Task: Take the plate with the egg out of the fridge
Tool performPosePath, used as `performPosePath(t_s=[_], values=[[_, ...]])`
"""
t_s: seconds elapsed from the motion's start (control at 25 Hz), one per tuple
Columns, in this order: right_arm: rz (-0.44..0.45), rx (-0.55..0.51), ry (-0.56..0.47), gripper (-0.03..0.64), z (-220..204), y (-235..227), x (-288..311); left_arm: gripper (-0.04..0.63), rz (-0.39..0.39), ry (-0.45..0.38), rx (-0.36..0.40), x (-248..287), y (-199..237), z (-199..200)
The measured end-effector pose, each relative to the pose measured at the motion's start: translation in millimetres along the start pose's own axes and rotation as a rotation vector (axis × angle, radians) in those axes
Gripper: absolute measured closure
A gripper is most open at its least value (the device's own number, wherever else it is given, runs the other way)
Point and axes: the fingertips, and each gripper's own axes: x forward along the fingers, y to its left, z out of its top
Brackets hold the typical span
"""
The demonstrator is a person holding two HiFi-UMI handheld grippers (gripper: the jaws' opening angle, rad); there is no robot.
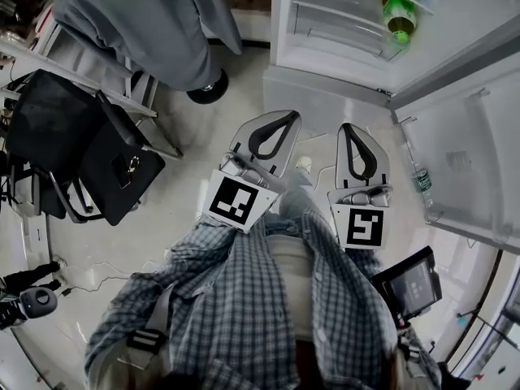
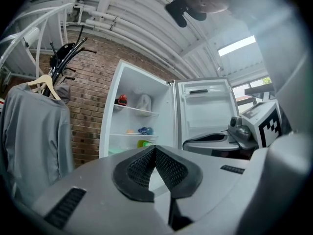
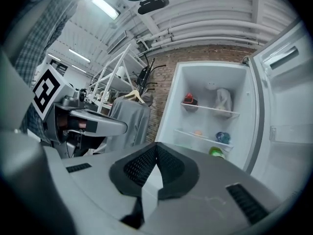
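Step in hand: approach. The person stands on the floor (image 1: 203, 136) facing the open fridge (image 1: 325, 88), which lies at 1 o'clock in the head view. Its door (image 1: 463, 153) is swung out toward 3 o'clock.

Gripper state:
- Left gripper (image 1: 284, 119): jaws pressed together at the tips, nothing between them. It is held well short of the fridge.
- Right gripper (image 1: 349, 128): jaws likewise pressed together at the tips and empty. It is beside the left gripper and points the same way.

Location of the target: the plate with the egg cannot be identified with certainty at this range. In the right gripper view a small orange item (image 3: 197, 132) sits on the middle shelf (image 3: 208, 139), at 2 o'clock from the jaw tips. It is the likely candidate, but no plate rim can be resolved beneath it. A blue item (image 3: 222, 137) stands near it on the same shelf, at its 3 o'clock. A red item (image 3: 189, 100) is on the shelf above.

Next move, as judged:
1. Step closer to the fridge.
2. Spread the jaws of one gripper.
3. Bring it level with the middle shelf.
4. Take the plate by its near rim, clear of the blue item.
5. Keep the plate level on withdrawal so the egg does not roll.
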Motion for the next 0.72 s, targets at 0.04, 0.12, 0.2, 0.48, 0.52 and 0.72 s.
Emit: performPosePath(t_s=[0.04,0.12,0.2,0.48,0.52,0.72], values=[[0.005,-0.002,-0.003,0.612,-0.5,-7.0,7.8,0.591,0.001,-0.001,-0.002,8.3,2.3,1.0],[0.017,0.002,-0.017,0.612,-0.3,-21.1,23.5,0.591,0.006,-0.01,-0.001,25.1,5.6,4.6],[0.028,0.003,-0.031,0.612,0.7,-34.9,37.2,0.591,0.011,-0.014,0.005,41.9,7.7,7.4],[0.073,-0.026,-0.059,0.612,4.5,-79.6,83.2,0.591,0.051,-0.047,-0.01,100.6,27.2,23.0],[0.078,-0.032,-0.065,0.612,5.2,-85.6,89.5,0.591,0.056,-0.049,-0.011,108.7,29.7,24.2],[0.116,-0.131,-0.084,0.612,5.5,-110.7,116.0,0.591,0.067,-0.058,-0.002,151.4,39.8,25.3]])
